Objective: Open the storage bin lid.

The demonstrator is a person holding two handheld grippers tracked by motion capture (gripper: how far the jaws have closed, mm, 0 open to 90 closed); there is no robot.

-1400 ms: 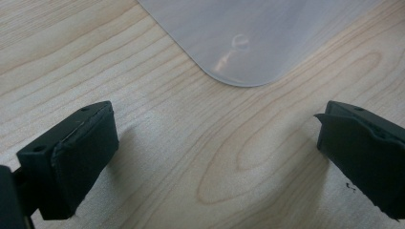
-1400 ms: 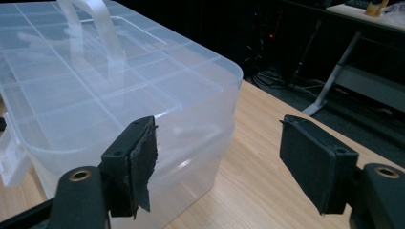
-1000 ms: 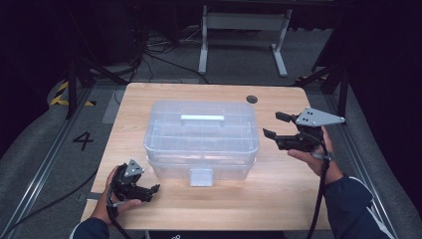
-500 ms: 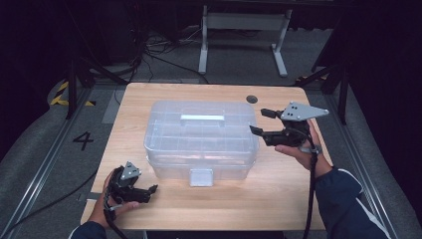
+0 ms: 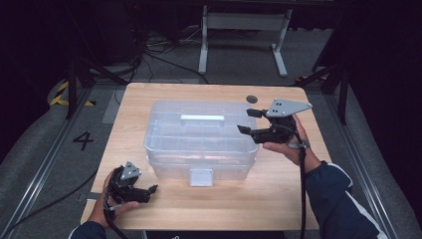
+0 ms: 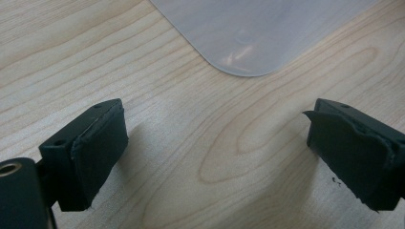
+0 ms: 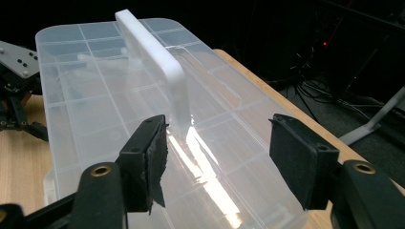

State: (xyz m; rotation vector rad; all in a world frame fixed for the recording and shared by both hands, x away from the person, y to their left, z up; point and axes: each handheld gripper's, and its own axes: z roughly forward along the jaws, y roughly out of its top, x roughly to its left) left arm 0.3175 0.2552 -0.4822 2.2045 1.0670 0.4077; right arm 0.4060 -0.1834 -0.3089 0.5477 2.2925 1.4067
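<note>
Floor marking "4" (image 5: 83,141) lies left of the table; both hand-held grippers, left (image 5: 144,191) and right (image 5: 248,121), gape, right closing, at the clear box (image 5: 199,134).

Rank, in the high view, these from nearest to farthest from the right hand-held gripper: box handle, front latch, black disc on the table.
From the right hand-held gripper:
1. Black disc, just behind it.
2. Box handle, to its left on the lid.
3. Front latch, at the box's near side.

black claws (image 5: 249,121), grey plate (image 5: 287,107), navy sleeve (image 5: 338,199)

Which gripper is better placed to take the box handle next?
Right. The right gripper hangs open over the clear box, lined up with its white handle; the left gripper sits low by the front corner.
</note>
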